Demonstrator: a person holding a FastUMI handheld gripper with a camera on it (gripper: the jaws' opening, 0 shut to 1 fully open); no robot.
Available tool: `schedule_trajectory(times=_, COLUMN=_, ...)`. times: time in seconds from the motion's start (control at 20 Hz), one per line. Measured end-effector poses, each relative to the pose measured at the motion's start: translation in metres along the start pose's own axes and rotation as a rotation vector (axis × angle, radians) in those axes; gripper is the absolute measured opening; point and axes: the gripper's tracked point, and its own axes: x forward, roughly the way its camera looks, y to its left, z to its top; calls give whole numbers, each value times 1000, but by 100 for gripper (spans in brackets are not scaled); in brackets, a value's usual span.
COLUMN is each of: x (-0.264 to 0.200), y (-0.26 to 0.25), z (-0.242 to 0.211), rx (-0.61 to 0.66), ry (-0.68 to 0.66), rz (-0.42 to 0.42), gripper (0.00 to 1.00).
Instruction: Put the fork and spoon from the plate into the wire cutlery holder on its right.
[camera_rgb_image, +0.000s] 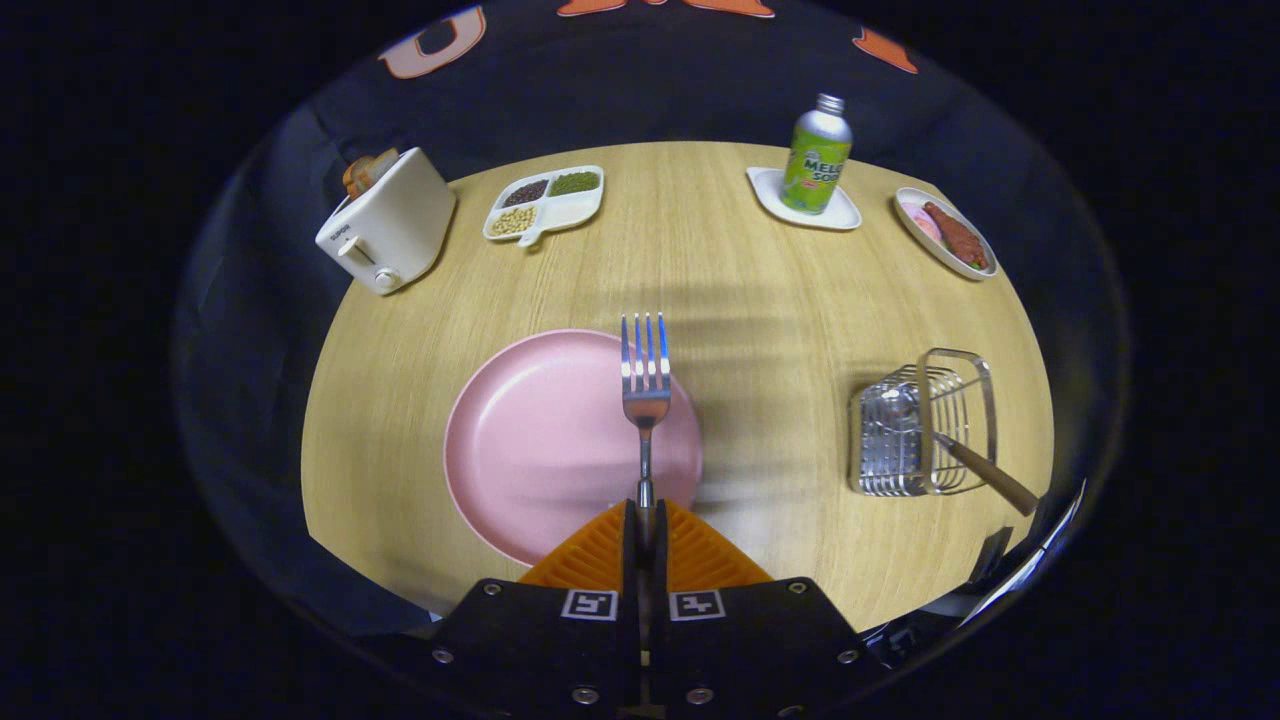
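Observation:
My gripper (645, 520) is shut on the handle of a steel fork (646, 385), whose tines point ahead of the fingers over the right part of a pink plate (540, 450). The plate lies bare on the wooden table just beyond the fingers. To the right of the plate stands the wire cutlery holder (925, 425). A wooden-handled utensil (985, 475) leans out of the holder towards its near right side, its head hidden inside the wires.
At the back of the table (780, 320) stand a white toaster (390, 220) with bread, a divided dish of beans (545, 200), a green soda bottle (817, 155) on a white coaster and an oval dish with food (945, 235). The table's edge curves close on the right, behind the holder.

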Motion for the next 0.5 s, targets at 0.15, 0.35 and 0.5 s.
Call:
schedule_trajectory(times=0.15, x=-12, y=-43, z=-3, rx=46, ry=-5, rz=-39, gripper=4)
schedule_trajectory(times=0.35, x=-21, y=-93, z=-4, rx=106, ry=-4, rz=-88, gripper=5)
schedule_trajectory(times=0.5, x=-25, y=-121, z=-6, rx=134, ry=-1, rz=-113, gripper=5)
